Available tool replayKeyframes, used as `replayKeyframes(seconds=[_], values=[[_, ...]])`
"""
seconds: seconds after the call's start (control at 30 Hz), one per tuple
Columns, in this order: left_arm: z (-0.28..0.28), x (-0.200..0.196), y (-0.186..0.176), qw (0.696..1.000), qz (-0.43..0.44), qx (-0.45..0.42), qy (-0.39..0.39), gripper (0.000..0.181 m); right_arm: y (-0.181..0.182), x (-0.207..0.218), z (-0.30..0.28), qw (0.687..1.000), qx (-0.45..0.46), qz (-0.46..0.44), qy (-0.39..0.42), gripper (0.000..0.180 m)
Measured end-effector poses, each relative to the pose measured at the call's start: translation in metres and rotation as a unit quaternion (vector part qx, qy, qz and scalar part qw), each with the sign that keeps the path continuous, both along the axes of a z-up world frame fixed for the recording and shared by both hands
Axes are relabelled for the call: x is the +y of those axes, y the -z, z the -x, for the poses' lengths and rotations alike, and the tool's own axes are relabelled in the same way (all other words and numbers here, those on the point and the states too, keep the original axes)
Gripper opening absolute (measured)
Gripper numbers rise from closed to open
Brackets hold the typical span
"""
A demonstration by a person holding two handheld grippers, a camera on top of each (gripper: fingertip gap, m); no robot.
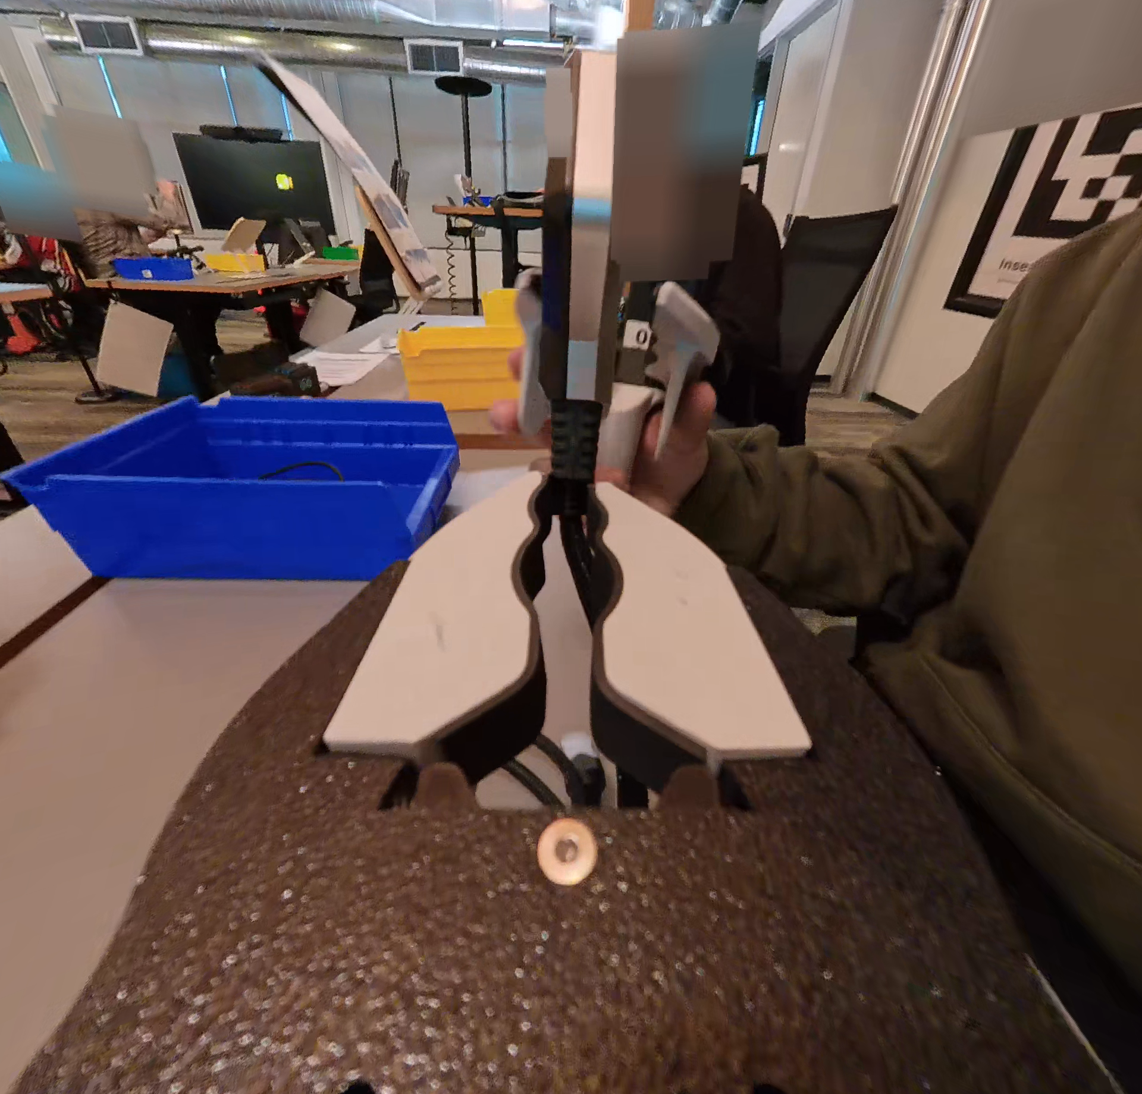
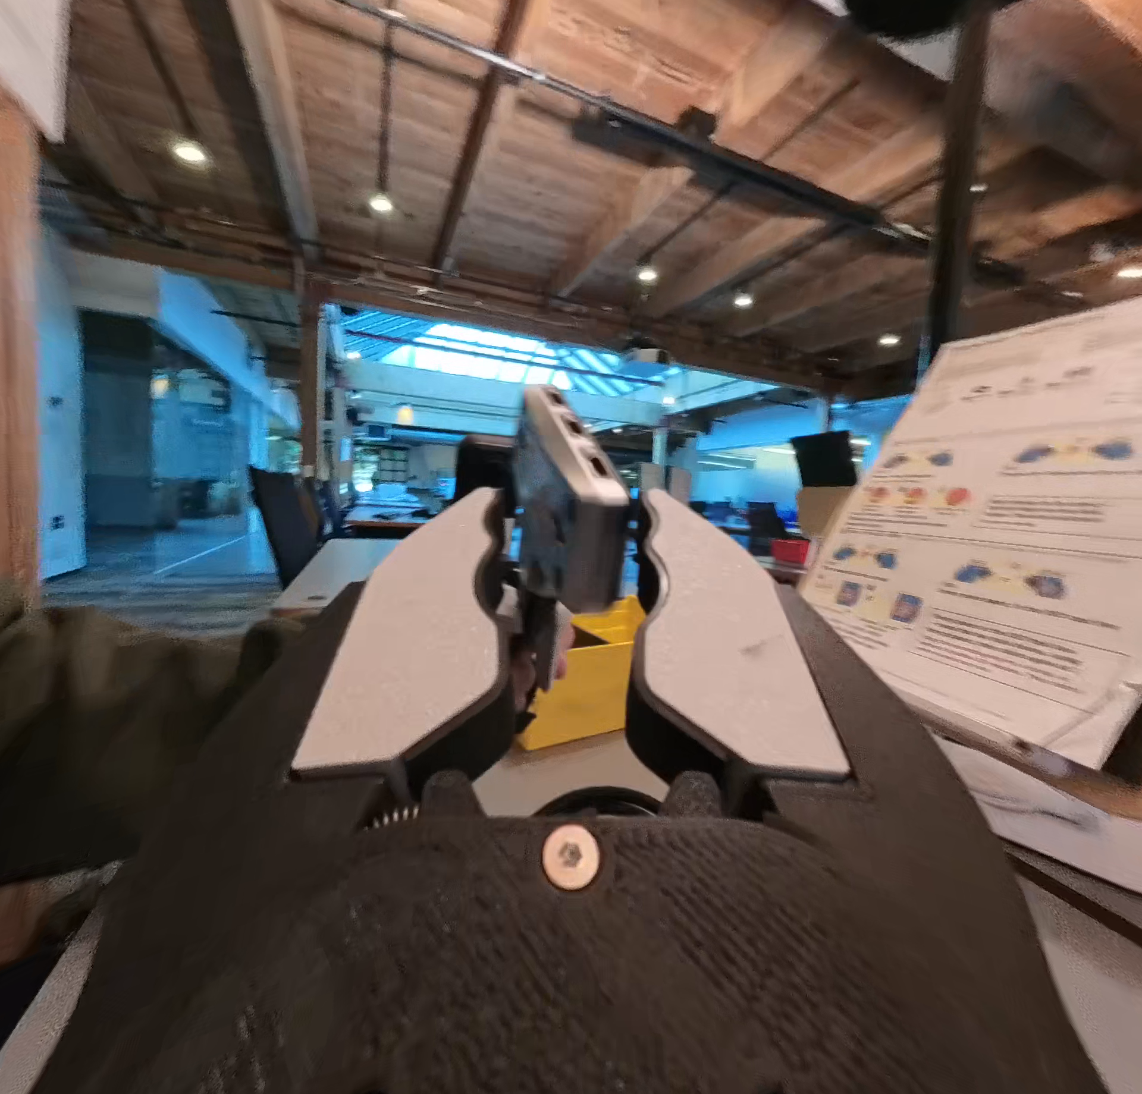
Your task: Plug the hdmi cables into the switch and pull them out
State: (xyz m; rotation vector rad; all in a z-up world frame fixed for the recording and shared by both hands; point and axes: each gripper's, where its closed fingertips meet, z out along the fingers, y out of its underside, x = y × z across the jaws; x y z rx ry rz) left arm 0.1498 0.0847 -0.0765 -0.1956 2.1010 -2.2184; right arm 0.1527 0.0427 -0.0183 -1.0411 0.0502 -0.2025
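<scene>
My left gripper [image 1: 571, 490] is shut on the black HDMI plug [image 1: 576, 440]; its cable [image 1: 581, 564] runs back between my fingers. The plug points up at the lower edge of the grey switch [image 1: 584, 366], which the right gripper [image 1: 602, 354] holds in the air just ahead. I cannot tell whether the plug is seated. In the right wrist view, my right gripper [image 2: 571, 502] is shut on the switch [image 2: 556, 533], with several open ports along its upper right edge. A dark piece [image 2: 536, 629] sits against the switch's lower end.
A blue bin [image 1: 235, 508] with a black cable in it stands on the pale table [image 1: 123, 694] to the left. Yellow bins [image 1: 457, 360] stand behind it, one also in the right wrist view [image 2: 587, 681]. An olive sleeve [image 1: 865, 508] fills the right. A printed sheet on a board [image 2: 989, 539] leans at right.
</scene>
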Motion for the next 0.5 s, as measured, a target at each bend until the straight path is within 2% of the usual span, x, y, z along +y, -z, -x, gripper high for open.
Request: replayKeyframes(seconds=[0.03, 0.07, 0.13, 0.27, 0.3, 0.4, 0.5], values=[[0.000, 0.000, 0.005, 1.000, 0.005, 0.001, -0.004, 0.009, 0.003, 0.003, -0.001, 1.000, 0.005, 0.008, -0.003, 0.039], [0.000, 0.001, 0.008, 1.000, 0.013, 0.003, -0.006, 0.009, 0.007, 0.004, -0.006, 1.000, 0.016, 0.015, 0.010, 0.025], [-0.004, 0.003, 0.019, 1.000, 0.004, 0.009, -0.028, 0.010, 0.014, 0.008, -0.007, 0.999, 0.007, 0.035, 0.014, 0.023], [-0.029, 0.013, 0.038, 0.986, -0.046, 0.019, -0.157, 0.015, 0.026, 0.019, -0.004, 0.988, -0.083, 0.087, 0.102, 0.020], [-0.035, 0.018, 0.039, 0.979, -0.047, 0.027, -0.198, 0.028, 0.027, 0.022, -0.007, 0.979, -0.104, 0.102, 0.144, 0.020], [-0.034, 0.027, 0.031, 0.961, -0.017, 0.062, -0.268, 0.063, 0.033, 0.027, -0.015, 0.932, -0.184, 0.156, 0.271, 0.021], [-0.024, 0.030, 0.017, 0.947, 0.044, 0.131, -0.290, 0.073, 0.047, 0.036, -0.016, 0.866, -0.279, 0.213, 0.356, 0.022]])
